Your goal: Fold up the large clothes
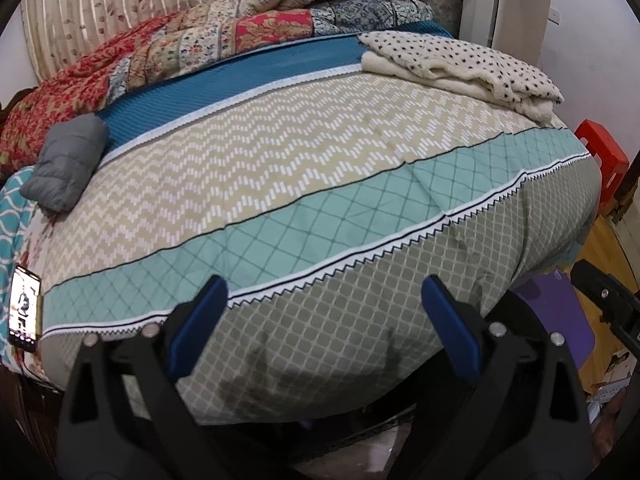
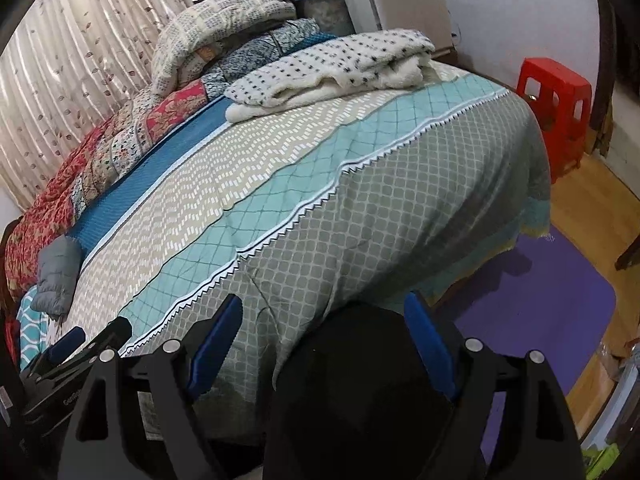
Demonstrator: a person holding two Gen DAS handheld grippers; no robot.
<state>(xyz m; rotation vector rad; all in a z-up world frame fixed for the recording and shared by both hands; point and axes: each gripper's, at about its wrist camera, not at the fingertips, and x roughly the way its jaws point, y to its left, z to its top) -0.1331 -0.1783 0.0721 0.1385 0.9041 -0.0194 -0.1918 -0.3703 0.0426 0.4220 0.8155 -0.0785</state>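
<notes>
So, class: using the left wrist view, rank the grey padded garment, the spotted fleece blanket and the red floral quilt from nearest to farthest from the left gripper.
From the left gripper:
1. Grey padded garment, folded, on the left of the bed.
2. Spotted fleece blanket, folded, at the far right.
3. Red floral quilt, piled along the far edge by the curtain.

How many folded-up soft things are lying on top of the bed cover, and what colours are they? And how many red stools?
Grey folded things: 1, the grey padded garment
White spotted folded things: 1, the spotted fleece blanket
Red stools: 1, the red stool, on the floor past the bed's far corner
Total: 3
</notes>
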